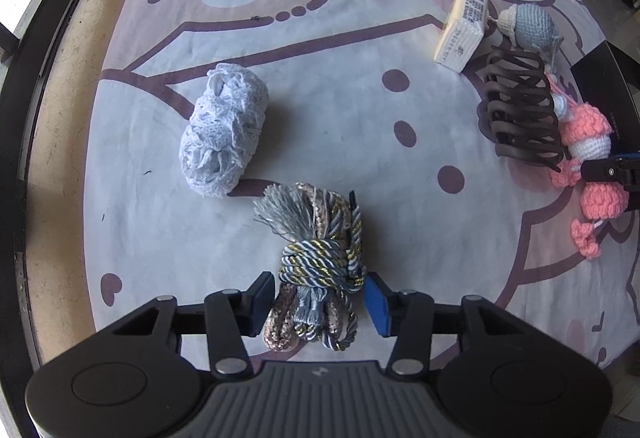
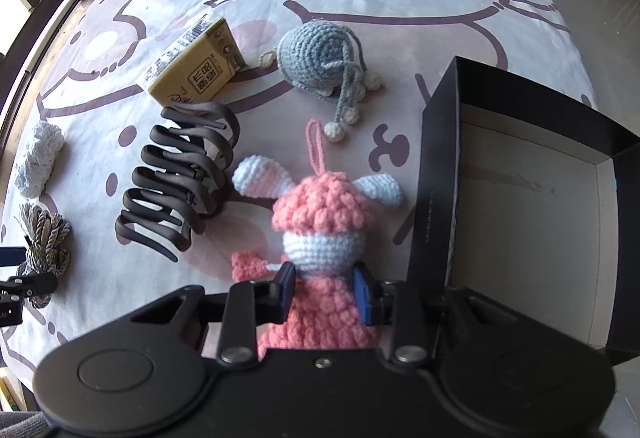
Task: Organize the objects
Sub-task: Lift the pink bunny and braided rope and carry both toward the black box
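Note:
My left gripper (image 1: 318, 304) straddles a knotted rope-and-tassel bundle (image 1: 316, 262) lying on the cartoon-print cloth; the pads sit beside it with small gaps, so it reads as open. My right gripper (image 2: 325, 292) is shut on the pink and white crochet doll (image 2: 320, 213), at its body below the head. The doll also shows in the left wrist view (image 1: 588, 141). An open black box (image 2: 520, 197) stands right of the doll. The bundle shows at far left in the right wrist view (image 2: 44, 242).
A dark hair claw clip (image 2: 180, 173), a yellow carton (image 2: 196, 69), a blue-grey crochet toy (image 2: 316, 53) and a white lace roll (image 1: 224, 133) lie on the cloth (image 1: 340, 85). The table edge and a window rail run along the left.

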`<act>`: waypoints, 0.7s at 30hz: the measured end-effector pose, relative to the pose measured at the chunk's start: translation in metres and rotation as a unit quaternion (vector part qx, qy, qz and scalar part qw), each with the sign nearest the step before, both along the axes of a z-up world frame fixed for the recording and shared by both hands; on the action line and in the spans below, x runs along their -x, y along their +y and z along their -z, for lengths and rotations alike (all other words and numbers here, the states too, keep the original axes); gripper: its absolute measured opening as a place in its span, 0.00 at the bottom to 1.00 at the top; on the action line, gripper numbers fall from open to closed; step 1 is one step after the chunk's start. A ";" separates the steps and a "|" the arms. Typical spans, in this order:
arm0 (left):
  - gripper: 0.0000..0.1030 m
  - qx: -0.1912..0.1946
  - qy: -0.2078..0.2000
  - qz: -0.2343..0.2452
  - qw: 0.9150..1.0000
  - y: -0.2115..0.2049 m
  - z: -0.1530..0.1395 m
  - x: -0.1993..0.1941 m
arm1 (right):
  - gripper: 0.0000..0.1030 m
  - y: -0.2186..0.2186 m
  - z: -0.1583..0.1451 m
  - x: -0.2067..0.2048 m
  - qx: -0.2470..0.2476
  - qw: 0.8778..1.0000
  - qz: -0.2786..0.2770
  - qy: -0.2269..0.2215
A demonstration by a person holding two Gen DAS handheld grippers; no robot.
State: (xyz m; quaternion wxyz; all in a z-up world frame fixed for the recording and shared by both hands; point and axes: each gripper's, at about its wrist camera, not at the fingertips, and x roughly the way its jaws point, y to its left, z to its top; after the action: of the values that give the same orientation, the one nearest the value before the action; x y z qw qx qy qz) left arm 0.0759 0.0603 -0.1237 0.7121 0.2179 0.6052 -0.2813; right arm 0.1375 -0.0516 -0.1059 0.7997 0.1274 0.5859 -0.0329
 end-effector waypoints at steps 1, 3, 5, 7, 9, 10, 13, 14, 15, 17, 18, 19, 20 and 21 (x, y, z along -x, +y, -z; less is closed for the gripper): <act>0.46 0.002 -0.002 0.000 1.000 0.000 -0.001 0.000 | 0.31 0.000 -0.001 0.000 0.000 1.000 0.000 -0.001; 0.44 0.005 -0.005 0.002 1.000 -0.001 -0.004 0.000 | 0.30 0.001 -0.002 0.002 -0.003 1.000 0.003 -0.003; 0.36 0.008 -0.008 0.002 1.000 -0.001 -0.008 -0.001 | 0.30 0.003 -0.005 0.003 -0.007 1.000 0.001 -0.005; 0.34 0.016 -0.007 -0.006 1.000 0.000 -0.012 -0.003 | 0.30 0.004 -0.008 0.004 -0.011 1.000 0.001 -0.008; 0.24 0.022 -0.008 -0.010 1.000 0.000 -0.017 -0.003 | 0.30 0.005 -0.012 0.006 -0.014 1.000 0.001 -0.013; 0.24 0.025 -0.008 -0.012 1.000 0.000 -0.019 -0.002 | 0.30 0.006 -0.013 0.007 -0.015 1.000 0.001 -0.014; 0.22 0.027 -0.011 -0.008 1.000 -0.001 -0.023 0.001 | 0.30 0.008 -0.020 0.011 -0.018 1.000 -0.001 -0.022; 0.22 0.027 -0.011 -0.009 1.000 -0.001 -0.024 0.002 | 0.30 0.009 -0.023 0.012 -0.018 1.000 -0.002 -0.025; 0.22 0.026 -0.010 -0.012 1.000 0.000 -0.024 0.003 | 0.30 0.010 -0.025 0.014 -0.018 0.999 -0.003 -0.027; 0.31 0.020 -0.006 -0.020 1.000 0.001 -0.022 0.003 | 0.30 0.011 -0.028 0.017 -0.018 0.999 -0.004 -0.031; 0.42 0.017 -0.006 -0.023 1.000 0.002 -0.020 0.002 | 0.30 0.011 -0.029 0.019 -0.019 0.999 -0.003 -0.032; 0.49 0.013 -0.009 -0.024 1.000 0.002 -0.020 0.002 | 0.30 0.011 -0.031 0.021 -0.020 0.999 -0.003 -0.034; 0.51 0.010 -0.012 -0.026 1.000 0.002 -0.019 0.002 | 0.30 0.011 -0.032 0.023 -0.021 0.999 -0.002 -0.035; 0.53 0.007 -0.015 -0.032 0.999 0.002 -0.019 0.001 | 0.30 0.011 -0.033 0.024 -0.022 0.999 -0.001 -0.036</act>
State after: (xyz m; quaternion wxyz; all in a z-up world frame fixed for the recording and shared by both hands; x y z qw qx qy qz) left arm 0.0754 0.0627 -0.1049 0.7314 0.1979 0.5989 -0.2593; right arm 0.1137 -0.0408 -0.0734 0.8171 0.1454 0.5577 -0.0153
